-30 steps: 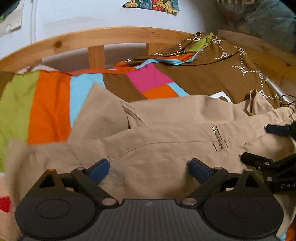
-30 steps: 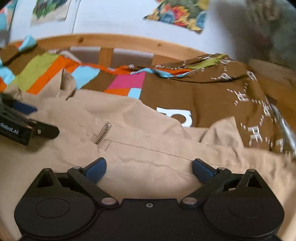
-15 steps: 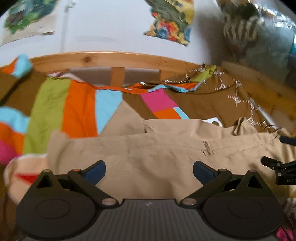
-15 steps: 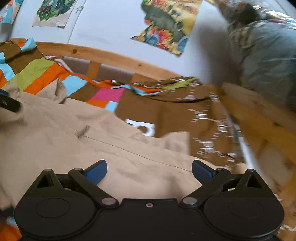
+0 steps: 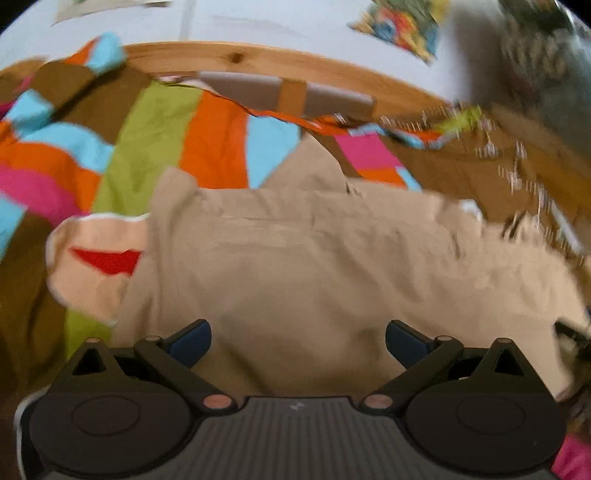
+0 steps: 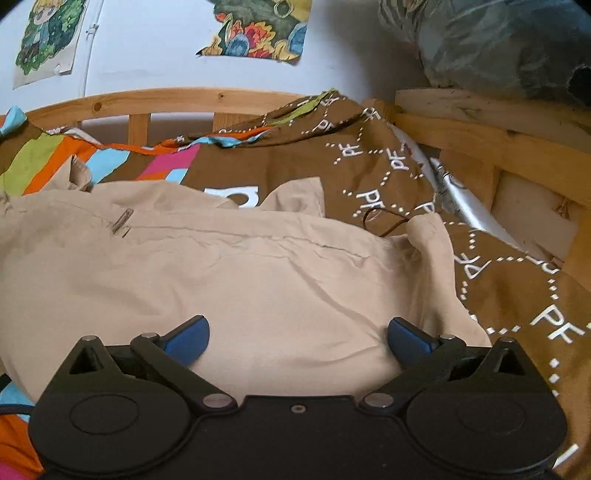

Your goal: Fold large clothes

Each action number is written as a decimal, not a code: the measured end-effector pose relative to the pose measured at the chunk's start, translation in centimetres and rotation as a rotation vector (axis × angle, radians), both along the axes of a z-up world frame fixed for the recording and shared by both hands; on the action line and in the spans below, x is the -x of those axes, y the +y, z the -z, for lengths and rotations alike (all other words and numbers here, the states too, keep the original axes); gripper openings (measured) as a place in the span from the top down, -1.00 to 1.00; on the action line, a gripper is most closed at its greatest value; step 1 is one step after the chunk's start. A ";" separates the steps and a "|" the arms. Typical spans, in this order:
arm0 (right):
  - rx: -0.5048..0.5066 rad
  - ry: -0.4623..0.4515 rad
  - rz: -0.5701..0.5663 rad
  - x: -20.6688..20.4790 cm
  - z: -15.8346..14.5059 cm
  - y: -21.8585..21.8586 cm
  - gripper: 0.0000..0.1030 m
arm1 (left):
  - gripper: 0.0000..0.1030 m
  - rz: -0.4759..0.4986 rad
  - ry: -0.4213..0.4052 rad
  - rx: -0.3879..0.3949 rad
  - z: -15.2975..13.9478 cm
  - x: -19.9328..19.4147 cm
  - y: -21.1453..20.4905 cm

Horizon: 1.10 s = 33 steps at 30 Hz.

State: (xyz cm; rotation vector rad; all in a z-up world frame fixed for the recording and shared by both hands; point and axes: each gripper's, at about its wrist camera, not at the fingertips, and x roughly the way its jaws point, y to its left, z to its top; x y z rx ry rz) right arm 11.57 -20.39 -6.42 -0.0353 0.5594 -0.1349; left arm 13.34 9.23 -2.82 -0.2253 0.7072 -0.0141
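A large beige garment [image 5: 314, 266] lies spread across a colourful patchwork bedspread [image 5: 155, 147]. In the right wrist view the same beige garment [image 6: 229, 273] shows a short metal zip [image 6: 122, 220] and a seam running across it. My left gripper [image 5: 298, 338] hangs open just above the cloth's near part, nothing between its blue-tipped fingers [image 5: 190, 339]. Over the garment's right end my right gripper [image 6: 298, 336] is open too, holding nothing. The left wrist view is blurred by motion.
A wooden bed rail [image 6: 177, 99] runs along the back against a white wall with posters [image 6: 258, 29]. A brown printed cover [image 6: 388, 173] lies right of the garment, and beyond it are wooden slats [image 6: 480, 125] and a dark bundle [image 6: 498, 44].
Both grippers have drawn back and apart, left going left and right going right. Each has nearly dropped out of the other's view. The garment lies flatter and more spread.
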 end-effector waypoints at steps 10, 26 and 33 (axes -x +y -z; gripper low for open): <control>-0.030 -0.073 -0.056 0.4 -3.0 3.4 -0.98 | -0.99 -0.084 0.099 0.266 1.6 3.4 2.3; -0.030 0.007 -0.213 -0.5 0.4 8.2 -0.99 | -0.99 -0.228 0.069 0.368 3.5 0.4 4.1; -0.040 0.006 -0.212 -0.6 0.5 8.0 -0.99 | -0.56 -0.295 0.099 0.353 3.0 -0.2 3.8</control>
